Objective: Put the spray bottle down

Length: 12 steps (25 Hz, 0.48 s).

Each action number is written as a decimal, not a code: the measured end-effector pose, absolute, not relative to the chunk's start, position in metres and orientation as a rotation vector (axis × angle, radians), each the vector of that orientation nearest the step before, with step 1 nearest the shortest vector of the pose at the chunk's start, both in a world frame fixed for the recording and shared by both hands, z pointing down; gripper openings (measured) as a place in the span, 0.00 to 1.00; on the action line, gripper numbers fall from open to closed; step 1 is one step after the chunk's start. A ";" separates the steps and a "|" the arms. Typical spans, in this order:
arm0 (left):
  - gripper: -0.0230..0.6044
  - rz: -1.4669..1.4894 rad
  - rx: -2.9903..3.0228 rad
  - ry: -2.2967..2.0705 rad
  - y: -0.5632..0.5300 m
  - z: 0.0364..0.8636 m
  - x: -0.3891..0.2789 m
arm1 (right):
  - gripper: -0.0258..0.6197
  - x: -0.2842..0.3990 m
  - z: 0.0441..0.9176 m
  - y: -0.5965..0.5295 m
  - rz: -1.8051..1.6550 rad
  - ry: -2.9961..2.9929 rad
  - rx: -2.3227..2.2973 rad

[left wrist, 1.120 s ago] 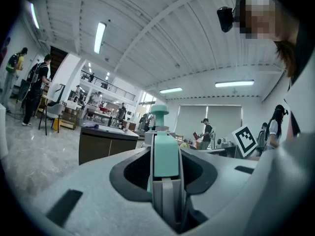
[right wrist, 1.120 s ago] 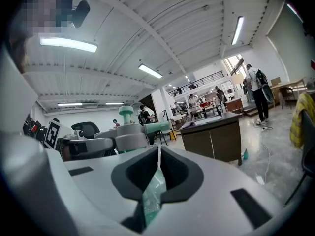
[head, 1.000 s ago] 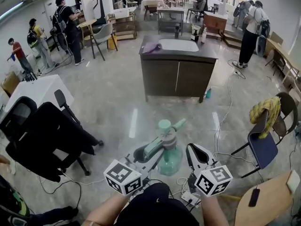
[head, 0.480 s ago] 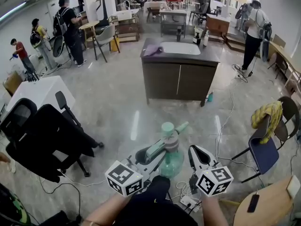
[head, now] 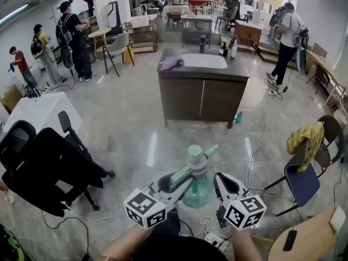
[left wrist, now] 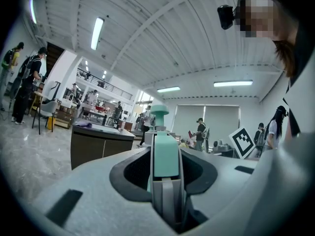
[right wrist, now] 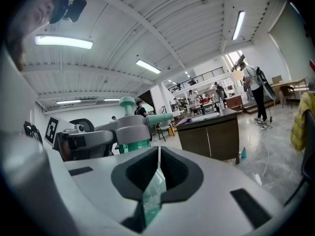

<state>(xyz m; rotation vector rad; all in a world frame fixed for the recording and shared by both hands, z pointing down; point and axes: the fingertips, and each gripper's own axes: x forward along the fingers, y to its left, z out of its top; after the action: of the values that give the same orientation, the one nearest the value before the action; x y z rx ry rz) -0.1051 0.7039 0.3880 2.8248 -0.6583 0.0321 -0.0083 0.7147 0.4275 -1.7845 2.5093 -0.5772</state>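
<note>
- The dark sink cabinet (head: 185, 99) looks slightly larger and closer in the head view than it did a second ago. The floor between us and the cabinet has shrunk a little, so we judge that we are walking toward it.
- The spray bottle (head: 197, 188) keeps its place between our two grippers. It is upright, carried in the air over the floor on our side of the cabinet, and still well apart from it.
- Our left gripper (head: 179, 176) stays clamped on the bottle's mint handle, and that pinch has not loosened over the last second.
- Our right gripper (head: 222, 179) holds nothing. Its jaws are pressed together just beside the bottle, on the side away from the left gripper.
- The bottle is not yet set down, so we are still in the carrying step. The cabinet top looks like the likely place for it, though we cannot be sure from here.
</note>
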 end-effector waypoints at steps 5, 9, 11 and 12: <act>0.22 0.049 2.830 -0.647 0.687 0.386 -0.103 | 0.05 -0.005 0.428 0.697 -0.594 2.493 -1.793; 0.22 0.051 2.835 -0.667 0.669 0.383 -0.111 | 0.05 -0.010 0.420 0.677 -0.577 2.493 -1.779; 0.22 0.049 2.830 -0.669 0.660 0.384 -0.113 | 0.05 -0.014 0.418 0.665 -0.565 2.505 -1.766; 0.22 0.046 2.828 -0.669 0.655 0.385 -0.114 | 0.05 -0.016 0.416 0.659 -0.559 2.510 -1.756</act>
<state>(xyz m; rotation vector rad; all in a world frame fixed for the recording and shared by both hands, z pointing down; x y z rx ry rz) -0.1140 0.6546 0.3848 2.8277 -0.6688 0.0456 -0.0159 0.6589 0.4160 -1.7561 2.5101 -0.5589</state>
